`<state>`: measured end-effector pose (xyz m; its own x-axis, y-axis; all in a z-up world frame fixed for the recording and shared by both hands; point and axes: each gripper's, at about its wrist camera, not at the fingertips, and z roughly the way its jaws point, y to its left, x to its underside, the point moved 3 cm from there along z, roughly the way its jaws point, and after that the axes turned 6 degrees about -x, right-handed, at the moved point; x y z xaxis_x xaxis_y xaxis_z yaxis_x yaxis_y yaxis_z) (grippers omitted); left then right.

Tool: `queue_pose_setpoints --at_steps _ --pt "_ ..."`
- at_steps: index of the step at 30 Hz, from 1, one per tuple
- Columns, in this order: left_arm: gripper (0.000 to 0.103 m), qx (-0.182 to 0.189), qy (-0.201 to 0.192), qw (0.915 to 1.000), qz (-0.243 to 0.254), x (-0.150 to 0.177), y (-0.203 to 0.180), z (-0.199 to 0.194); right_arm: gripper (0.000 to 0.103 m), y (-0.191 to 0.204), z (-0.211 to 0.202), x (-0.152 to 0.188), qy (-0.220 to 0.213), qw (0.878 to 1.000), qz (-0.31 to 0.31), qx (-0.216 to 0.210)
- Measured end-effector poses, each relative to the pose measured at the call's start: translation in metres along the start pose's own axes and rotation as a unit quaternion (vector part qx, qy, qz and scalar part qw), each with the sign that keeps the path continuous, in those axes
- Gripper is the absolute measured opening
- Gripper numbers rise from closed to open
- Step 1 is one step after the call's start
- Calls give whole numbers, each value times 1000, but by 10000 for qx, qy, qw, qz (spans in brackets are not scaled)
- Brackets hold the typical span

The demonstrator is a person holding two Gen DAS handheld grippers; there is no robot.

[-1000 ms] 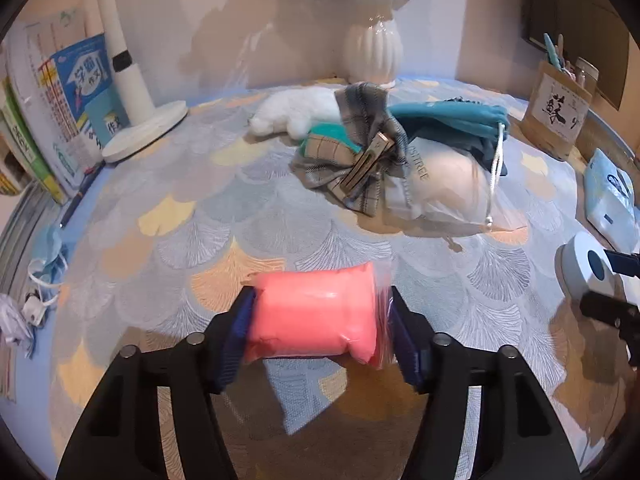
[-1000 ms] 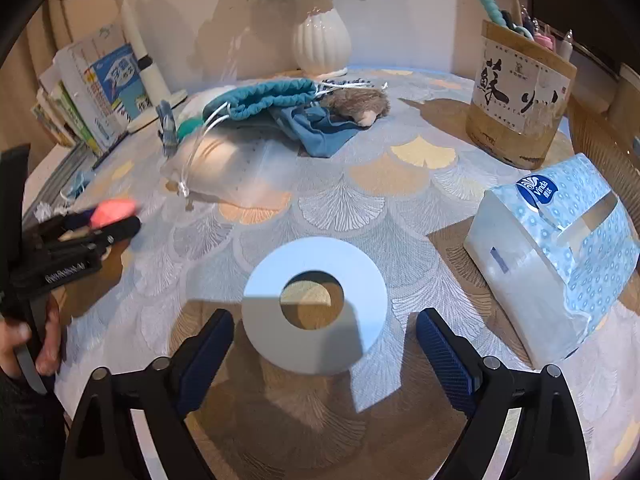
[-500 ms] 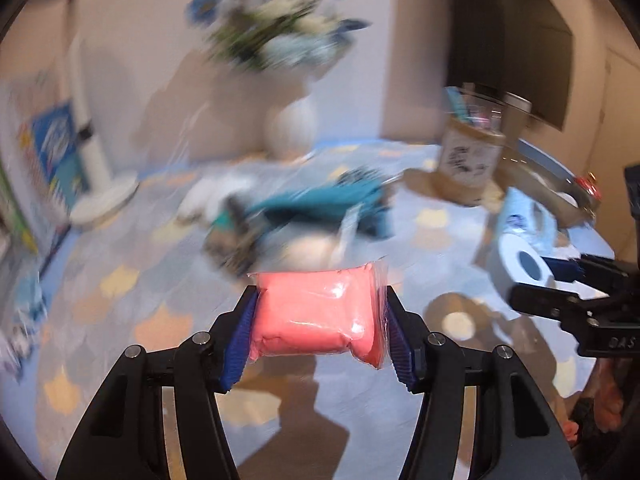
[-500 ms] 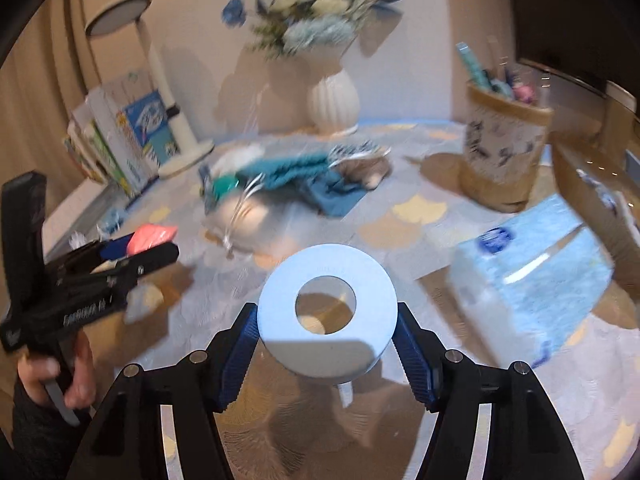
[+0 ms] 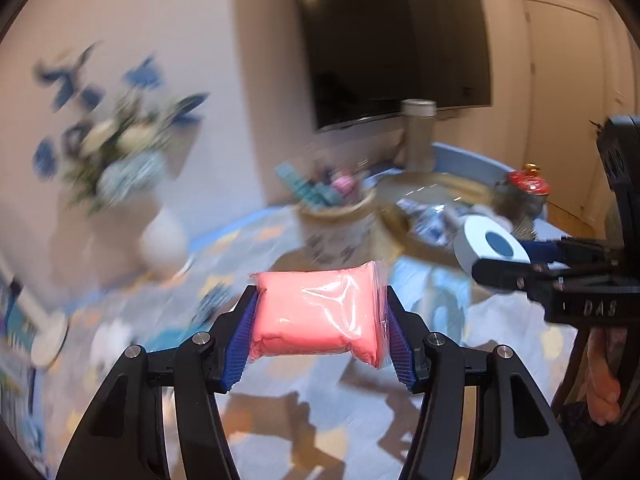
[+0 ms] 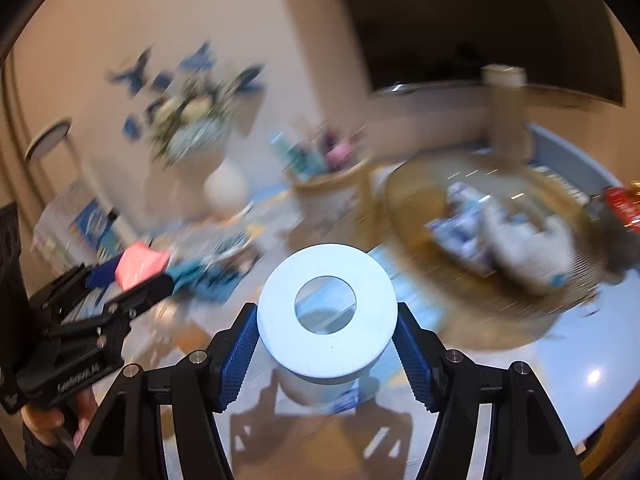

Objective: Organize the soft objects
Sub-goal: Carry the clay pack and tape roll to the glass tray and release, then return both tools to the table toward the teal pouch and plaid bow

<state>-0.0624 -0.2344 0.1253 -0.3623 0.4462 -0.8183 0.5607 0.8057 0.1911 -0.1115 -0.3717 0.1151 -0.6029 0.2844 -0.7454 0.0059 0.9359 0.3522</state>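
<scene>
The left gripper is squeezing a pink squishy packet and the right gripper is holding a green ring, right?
Not quite: the ring is pale blue-white, not green, as the right wrist view shows. The right gripper does hold it, and the left gripper does squeeze the pink packet.

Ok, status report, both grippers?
Left gripper shut on pink plastic-wrapped soft pack. Right gripper shut on pale blue ring. Both airborne, nothing blocking.

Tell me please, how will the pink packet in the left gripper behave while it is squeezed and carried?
The pink packet probably deforms easily: it bulges between the left gripper pads. Its clear glossy wrap looks slippery, so it might creep out. It seems light, staying level without sagging much.
</scene>
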Motion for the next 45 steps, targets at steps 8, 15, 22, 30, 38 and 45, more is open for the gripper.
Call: queue_pose_setpoints --at_steps 8,15,22,30,38,45 --pt "56 464 -22 9985 295 -57 -74 40 65 -87 -43 -45 -517 9944 836 394" --pt "56 1080 325 9934 -201 -100 -100 100 66 -134 -53 -83 -650 9886 1234 561" --pt "65 1191 495 9909 -394 -112 -110 138 69 -153 -23 -106 -579 9871 1268 791" --pt "74 1268 607 9888 -494 -93 -105 140 77 -193 5 -86 -258 9769 1826 1080" --pt "74 1334 565 9874 -637 -77 -90 104 77 -166 -16 -69 -292 9810 1533 1153" --pt "74 1148 178 9887 -949 -47 -49 42 77 -116 -24 -54 -275 9875 1143 1046"
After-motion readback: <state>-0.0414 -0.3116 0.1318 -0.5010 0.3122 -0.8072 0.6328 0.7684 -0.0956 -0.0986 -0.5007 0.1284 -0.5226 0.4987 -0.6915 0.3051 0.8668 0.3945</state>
